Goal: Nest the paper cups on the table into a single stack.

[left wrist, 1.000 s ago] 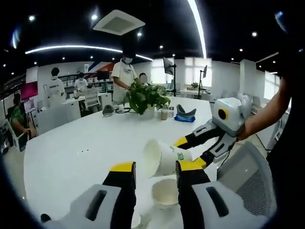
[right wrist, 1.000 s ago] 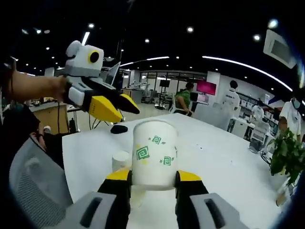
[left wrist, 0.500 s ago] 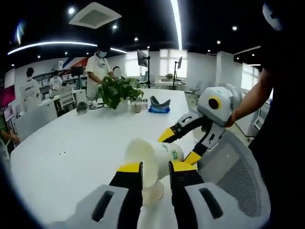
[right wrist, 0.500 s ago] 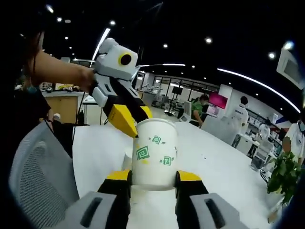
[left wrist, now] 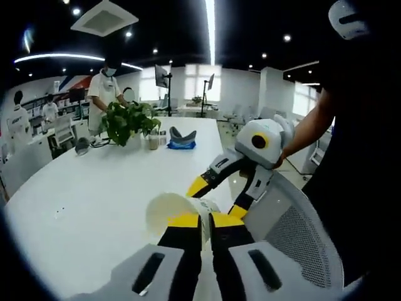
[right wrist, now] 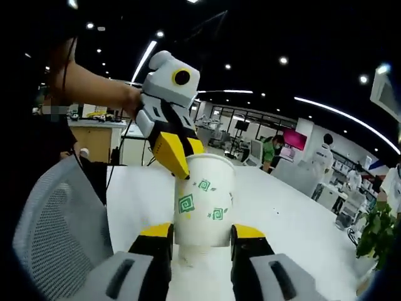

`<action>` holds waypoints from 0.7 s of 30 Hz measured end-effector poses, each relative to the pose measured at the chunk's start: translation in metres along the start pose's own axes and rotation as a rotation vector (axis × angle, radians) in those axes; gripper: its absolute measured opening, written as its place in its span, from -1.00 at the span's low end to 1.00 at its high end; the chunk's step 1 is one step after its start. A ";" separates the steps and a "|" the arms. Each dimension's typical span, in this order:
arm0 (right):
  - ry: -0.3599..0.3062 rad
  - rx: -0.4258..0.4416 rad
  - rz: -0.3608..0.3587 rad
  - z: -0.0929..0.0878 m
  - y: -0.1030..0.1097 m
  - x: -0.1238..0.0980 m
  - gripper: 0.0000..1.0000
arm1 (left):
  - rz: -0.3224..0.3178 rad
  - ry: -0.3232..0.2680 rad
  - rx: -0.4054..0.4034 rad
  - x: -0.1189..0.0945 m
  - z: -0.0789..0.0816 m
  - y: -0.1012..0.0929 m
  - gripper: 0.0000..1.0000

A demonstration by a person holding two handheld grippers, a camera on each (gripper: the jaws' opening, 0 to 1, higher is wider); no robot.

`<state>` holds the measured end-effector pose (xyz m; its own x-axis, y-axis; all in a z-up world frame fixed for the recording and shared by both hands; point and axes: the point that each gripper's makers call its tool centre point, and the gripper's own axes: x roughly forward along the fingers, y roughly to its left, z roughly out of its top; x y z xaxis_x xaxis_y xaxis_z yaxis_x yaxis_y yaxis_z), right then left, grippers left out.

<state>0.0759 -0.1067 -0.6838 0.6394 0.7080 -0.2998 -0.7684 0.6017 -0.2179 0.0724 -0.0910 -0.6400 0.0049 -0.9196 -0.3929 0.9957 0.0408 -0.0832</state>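
Bench [left wrist: 94, 188] lying white and broad beneath both tools. Right tool [right wrist: 200, 235] clamping paper cup [right wrist: 202, 200] by its lower body, holding it above the bench. Left tool [left wrist: 205, 221] pinching the cup's rim, yellow tips nearly together, one tip dipping inside the mouth.

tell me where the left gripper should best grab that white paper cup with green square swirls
Probably at the rim: the white paper cup with green square swirls is already clamped low across its side wall by the right gripper, leaving the open mouth free. The left gripper comes from above, pinching the rim wall.
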 end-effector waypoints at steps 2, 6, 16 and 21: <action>0.003 -0.009 -0.011 0.000 -0.001 -0.001 -0.18 | 0.015 0.021 0.029 -0.001 -0.003 0.002 -1.00; 0.028 0.005 -0.023 -0.007 -0.002 -0.003 -0.11 | 0.028 0.052 0.043 -0.003 -0.006 0.006 -1.00; 0.093 0.105 -0.063 -0.028 -0.009 -0.012 0.26 | 0.042 0.157 0.096 -0.003 -0.020 0.018 -1.00; 0.121 0.156 -0.081 -0.041 -0.012 -0.017 0.37 | 0.044 0.208 0.129 -0.003 -0.025 0.024 -1.00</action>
<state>0.0730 -0.1407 -0.7142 0.6837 0.6116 -0.3981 -0.6956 0.7111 -0.1024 0.0938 -0.0773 -0.6641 0.0432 -0.8169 -0.5751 0.9986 0.0168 0.0511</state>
